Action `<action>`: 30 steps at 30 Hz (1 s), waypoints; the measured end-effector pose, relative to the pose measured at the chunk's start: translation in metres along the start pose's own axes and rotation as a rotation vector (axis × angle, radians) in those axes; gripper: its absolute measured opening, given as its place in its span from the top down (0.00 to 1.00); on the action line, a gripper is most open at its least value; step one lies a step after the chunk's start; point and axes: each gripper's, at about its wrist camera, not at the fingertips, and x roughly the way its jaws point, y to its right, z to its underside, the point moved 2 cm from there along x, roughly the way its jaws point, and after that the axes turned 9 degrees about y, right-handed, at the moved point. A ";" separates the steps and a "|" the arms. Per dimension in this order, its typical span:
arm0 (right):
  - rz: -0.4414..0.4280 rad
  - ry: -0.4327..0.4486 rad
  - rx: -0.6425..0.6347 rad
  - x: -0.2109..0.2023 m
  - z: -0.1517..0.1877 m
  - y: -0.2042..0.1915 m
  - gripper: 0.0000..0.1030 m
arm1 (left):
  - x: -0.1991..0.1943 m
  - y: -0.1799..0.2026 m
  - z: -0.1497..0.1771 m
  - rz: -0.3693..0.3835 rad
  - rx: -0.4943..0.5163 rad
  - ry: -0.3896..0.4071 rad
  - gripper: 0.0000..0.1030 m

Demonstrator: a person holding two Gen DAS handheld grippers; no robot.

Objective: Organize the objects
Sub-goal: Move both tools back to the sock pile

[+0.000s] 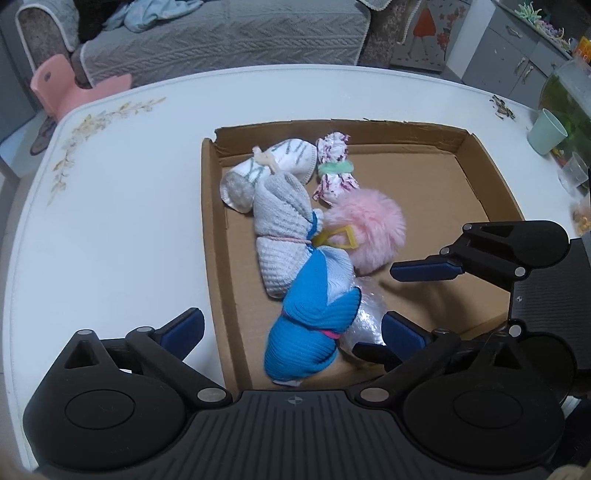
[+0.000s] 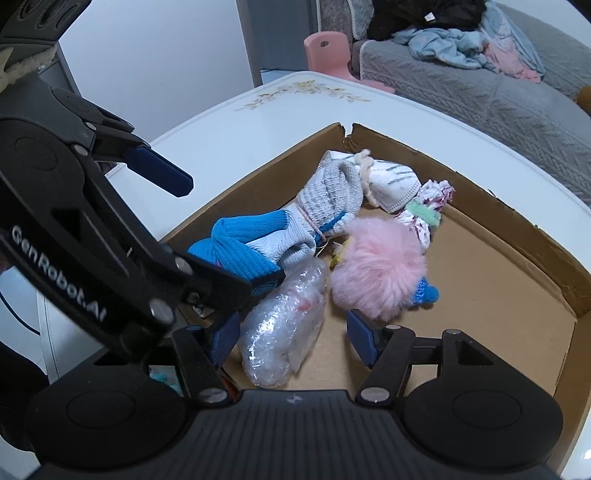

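Note:
An open cardboard box (image 1: pixel 211 221) on the white table (image 1: pixel 110 221) holds tied sock bundles: blue (image 1: pixel 310 325), grey (image 1: pixel 280 221) and white striped (image 1: pixel 280 158). With them are a patterned cloth roll (image 1: pixel 334 166), a pink pompom (image 1: pixel 369 229) and a bubble-wrap bundle (image 2: pixel 284 325). My left gripper (image 1: pixel 293 328) stands wide open, straddling the blue bundle and the box wall, its pads clear of both. My right gripper (image 2: pixel 293 339) is open around the bubble-wrap bundle. Its right pad stands apart from the wrap.
A green cup (image 1: pixel 546 131) and a clear plastic cup (image 1: pixel 574 171) stand at the table's far right edge. Beyond the table are a grey sofa (image 1: pixel 221 33) with clothes and a pink stool (image 1: pixel 55 85). The box's right half shows bare cardboard (image 1: pixel 424 184).

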 end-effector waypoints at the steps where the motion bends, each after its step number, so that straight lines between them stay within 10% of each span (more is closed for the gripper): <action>1: -0.002 -0.001 -0.001 -0.001 0.000 0.000 0.41 | -0.002 0.001 0.000 0.002 0.006 0.002 0.01; 20: 0.061 0.078 0.079 -0.081 0.017 0.031 0.33 | -0.045 0.039 0.039 0.073 0.276 0.006 0.01; 30: 0.173 0.075 0.243 -0.136 0.080 0.042 0.27 | -0.034 0.040 0.095 0.067 0.183 -0.018 0.01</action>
